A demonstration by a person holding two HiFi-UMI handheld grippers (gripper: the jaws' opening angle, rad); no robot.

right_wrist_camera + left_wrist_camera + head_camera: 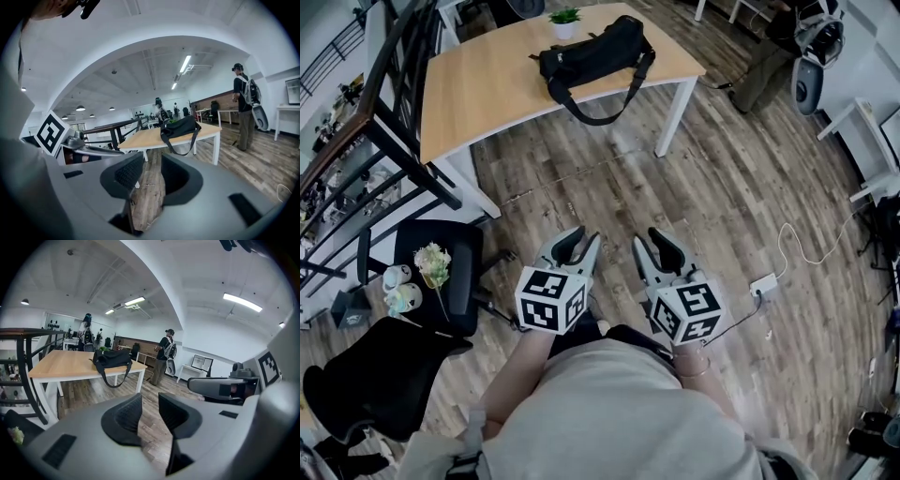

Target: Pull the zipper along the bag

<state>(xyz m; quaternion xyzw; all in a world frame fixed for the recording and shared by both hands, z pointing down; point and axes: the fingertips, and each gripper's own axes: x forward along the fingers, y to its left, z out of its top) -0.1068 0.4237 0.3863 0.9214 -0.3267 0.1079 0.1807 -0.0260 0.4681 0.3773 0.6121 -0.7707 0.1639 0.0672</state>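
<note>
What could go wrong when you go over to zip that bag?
The strap of the bag hangs off the table edge; catching it could drag the bag down. The little plant stands close by the bag, so tugging the bag might tip it. A white cable lies on the floor to the right and could trip a foot.

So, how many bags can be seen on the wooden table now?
1. The black bag lies on the far part of the wooden table, beside a small potted plant; its strap hangs over the near edge. No other bag shows there.
</note>
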